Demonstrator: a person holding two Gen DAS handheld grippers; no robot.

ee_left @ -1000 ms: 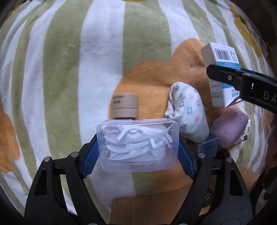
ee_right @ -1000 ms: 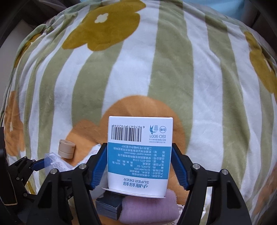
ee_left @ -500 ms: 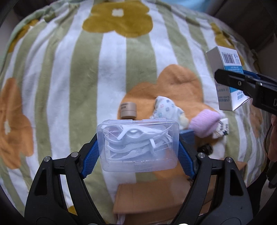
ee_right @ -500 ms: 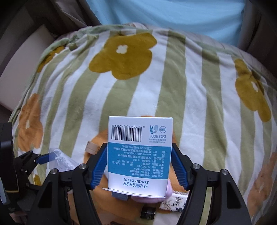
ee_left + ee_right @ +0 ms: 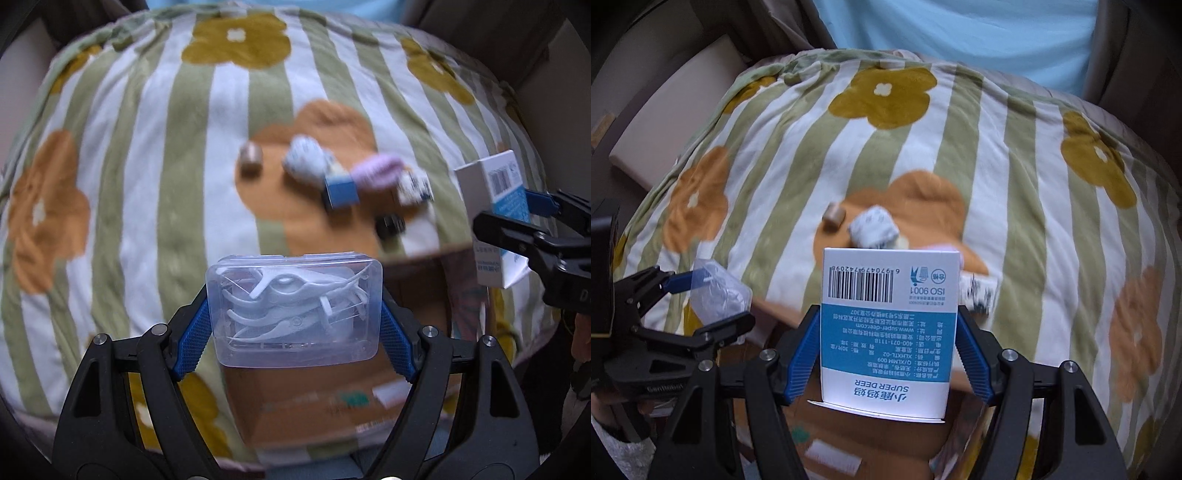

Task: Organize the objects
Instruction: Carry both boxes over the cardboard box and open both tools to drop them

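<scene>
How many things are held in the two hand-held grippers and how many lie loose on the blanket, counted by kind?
Clear floss-pick case, held: 1
White and blue carton, held: 1
Beige jar: 1
Sock bundles: 2
Blue box: 1
Small black item: 1
Total: 7

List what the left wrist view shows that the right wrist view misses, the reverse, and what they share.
Left wrist only: a small blue box and a small black object on the blanket.
Right wrist only: a pale cushion beside the blanket and a light blue surface behind it.
Both: the left gripper clamping the clear floss pick case, the right gripper clamping the blue-and-white carton, the striped flower blanket, a tan jar.
</scene>
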